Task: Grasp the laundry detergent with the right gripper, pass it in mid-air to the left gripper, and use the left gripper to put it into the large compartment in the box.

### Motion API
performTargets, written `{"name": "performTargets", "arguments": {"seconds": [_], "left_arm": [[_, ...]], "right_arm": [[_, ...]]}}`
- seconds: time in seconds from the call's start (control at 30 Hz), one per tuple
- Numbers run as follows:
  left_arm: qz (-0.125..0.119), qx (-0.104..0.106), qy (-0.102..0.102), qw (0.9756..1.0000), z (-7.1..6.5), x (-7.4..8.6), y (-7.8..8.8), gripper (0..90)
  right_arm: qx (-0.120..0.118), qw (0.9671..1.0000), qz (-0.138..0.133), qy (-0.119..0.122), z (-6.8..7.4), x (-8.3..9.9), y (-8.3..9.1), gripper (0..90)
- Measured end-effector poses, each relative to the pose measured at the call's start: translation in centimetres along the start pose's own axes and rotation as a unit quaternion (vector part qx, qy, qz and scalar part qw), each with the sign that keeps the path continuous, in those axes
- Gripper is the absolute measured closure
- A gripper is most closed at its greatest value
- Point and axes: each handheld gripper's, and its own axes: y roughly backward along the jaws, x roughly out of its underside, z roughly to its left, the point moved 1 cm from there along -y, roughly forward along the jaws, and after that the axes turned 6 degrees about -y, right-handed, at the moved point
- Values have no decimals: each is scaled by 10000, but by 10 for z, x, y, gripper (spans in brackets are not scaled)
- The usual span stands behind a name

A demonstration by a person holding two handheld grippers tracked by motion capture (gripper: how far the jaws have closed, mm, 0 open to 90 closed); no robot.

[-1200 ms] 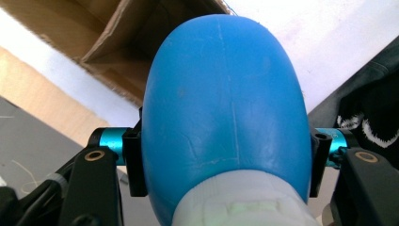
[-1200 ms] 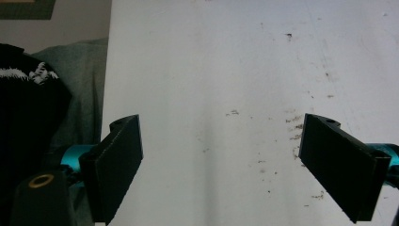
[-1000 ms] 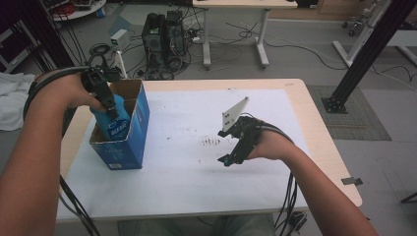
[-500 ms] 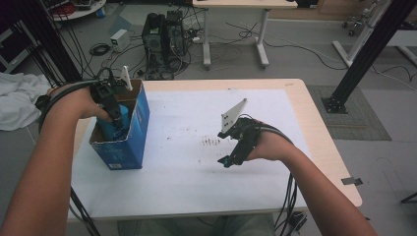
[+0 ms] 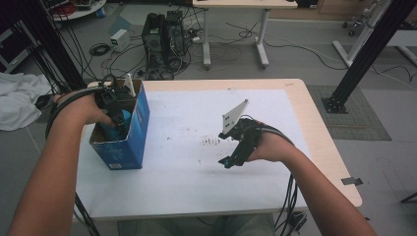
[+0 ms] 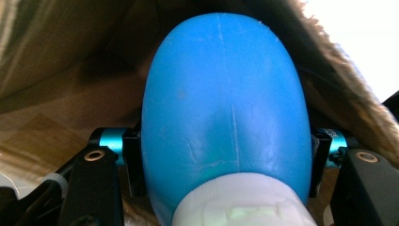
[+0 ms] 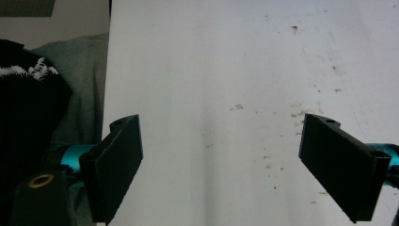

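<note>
A blue plastic bottle (image 6: pixel 226 108) with a white cap is clamped between the jaws of my left gripper (image 6: pixel 226 162), which is shut on its sides. In the high view the left gripper (image 5: pixel 117 114) reaches down into the open top of a blue cardboard box (image 5: pixel 129 135) at the table's left, and the blue bottle (image 5: pixel 123 119) shows just inside it. My right gripper (image 5: pixel 231 156) rests low over the white table (image 5: pixel 187 172) at centre right. In the right gripper view its jaws stand wide apart, open (image 7: pixel 220 162), with bare tabletop between them.
The box's brown inner walls (image 6: pixel 56 70) close in around the bottle. A grey three-cornered plate (image 5: pixel 234 116) stands up from the right gripper. Small dark specks (image 5: pixel 210 141) mark the tabletop. Cables hang off the table's near edge. White cloth (image 5: pixel 17 101) lies on the floor at left.
The left hand has sunk into the box with the bottle, which now sits lower inside. The right hand has stayed where it was.
</note>
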Motion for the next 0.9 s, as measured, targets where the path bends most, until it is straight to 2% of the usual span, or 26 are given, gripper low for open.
{"name": "performTargets", "arguments": {"seconds": [0.1, 0.3, 0.33, 0.4, 0.43, 0.57, 0.63, 0.67, 0.73, 0.8, 0.9], "left_arm": [[64, -45, -142, 9999, 1, -1, -3, 377], [-91, -39, -91, 9999, -1, -1, -5, 377], [-75, -33, -153, 9998, 0, -1, -5, 377], [-152, -48, -121, 9998, -1, 1, -6, 376], [-103, -40, -214, 9997, 0, 1, -5, 374], [-132, -54, -129, 9998, 0, 4, -7, 370], [-80, -101, -203, 9997, 1, 4, -6, 345], [-125, -133, -140, 9997, 0, 4, -7, 322], [-79, -235, -333, 9991, 0, 3, -5, 308], [-141, -166, -250, 9995, -1, 3, -6, 307], [-160, -167, -246, 9994, -2, 3, -6, 308]], "right_arm": [[5, 10000, -7, 1, 0, 0, 0, 132], [20, 10000, 14, -51, 1, 0, -1, 132], [18, 10000, 8, -57, 1, 0, -1, 132], [13, 10000, -10, -40, 1, 0, -1, 132], [17, 10000, -19, -29, 0, 0, -1, 132], [4, 10000, -11, -37, 0, -1, -2, 132], [5, 10000, -12, -49, 0, -1, -2, 132], [8, 10000, -16, -49, 0, -1, -2, 132], [6, 10000, -8, -14, 0, -1, -2, 132], [10, 10000, -27, -42, 1, -1, -2, 132], [6, 10000, -31, -22, 1, -1, -1, 132]]}}
